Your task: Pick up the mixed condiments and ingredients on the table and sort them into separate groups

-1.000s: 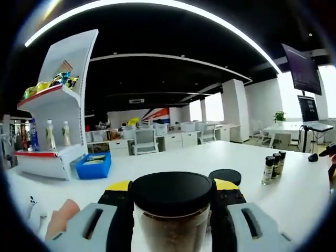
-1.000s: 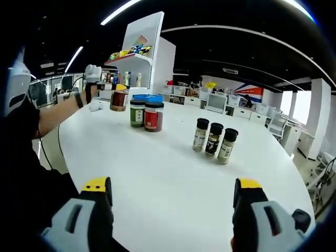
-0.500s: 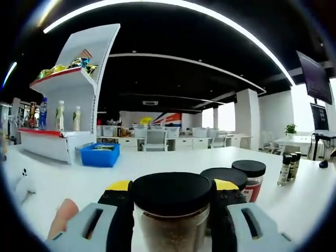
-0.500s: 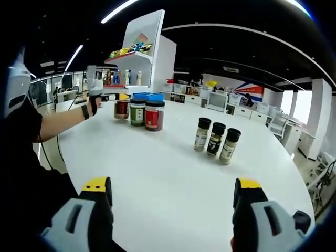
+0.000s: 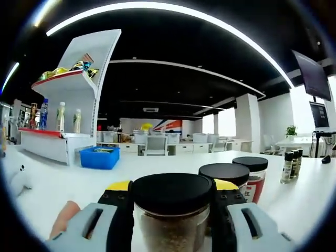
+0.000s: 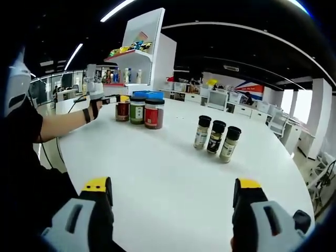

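Left gripper view: left tool pinching upright black-lidded spice jar, two grouped jars just ahead-right; right tool spread, idle.

White table. At ten o'clock stand three black-lidded jars: brown jar, green jar, red jar. At one o'clock, three spice bottles with black caps. Blue bin. Yellow-tipped left gripper, black-lidded.

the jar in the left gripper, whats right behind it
Behind the black-lidded jar held in the left gripper stand two more black-lidded jars: a nearer one and a red-filled jar. The held jar and jaw cover the nearer one's body and contents.
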{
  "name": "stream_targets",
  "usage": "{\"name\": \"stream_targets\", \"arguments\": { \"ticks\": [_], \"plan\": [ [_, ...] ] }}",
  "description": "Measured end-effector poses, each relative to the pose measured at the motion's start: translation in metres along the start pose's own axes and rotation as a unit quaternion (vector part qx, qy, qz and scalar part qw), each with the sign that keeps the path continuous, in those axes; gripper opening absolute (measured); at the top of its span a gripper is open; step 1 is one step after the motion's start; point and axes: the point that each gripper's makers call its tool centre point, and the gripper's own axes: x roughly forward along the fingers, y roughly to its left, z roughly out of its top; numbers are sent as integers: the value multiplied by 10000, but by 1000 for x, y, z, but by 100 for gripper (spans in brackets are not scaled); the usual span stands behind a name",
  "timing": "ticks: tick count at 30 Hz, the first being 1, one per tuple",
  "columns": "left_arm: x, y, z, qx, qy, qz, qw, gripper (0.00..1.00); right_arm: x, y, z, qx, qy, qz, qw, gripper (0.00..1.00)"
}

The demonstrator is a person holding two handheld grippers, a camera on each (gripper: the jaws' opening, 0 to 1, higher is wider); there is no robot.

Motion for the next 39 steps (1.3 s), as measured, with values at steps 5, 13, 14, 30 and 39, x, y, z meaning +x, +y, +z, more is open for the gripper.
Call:
{"name": "stream_targets", "arguments": {
  "ticks": [5,13,14,30,39],
  "plan": [
    [-3,-6,-1,71,-104,-152,9998,56,0,3,3,-22,-47,42,10000,92],
    [0,-9,-1,74,-142,-266,9995,57,-2,3,4,-40,-42,25,10000,92],
    [1,-8,-1,73,-155,-286,9994,57,-2,4,4,-63,-37,23,10000,92],
    [2,-8,-1,68,-117,-407,9991,58,-7,4,5,-78,-49,-27,10000,92],
    [-3,-9,16,-109,-211,-390,9990,61,-10,5,5,-65,-85,-19,9999,92]
  ]
}}
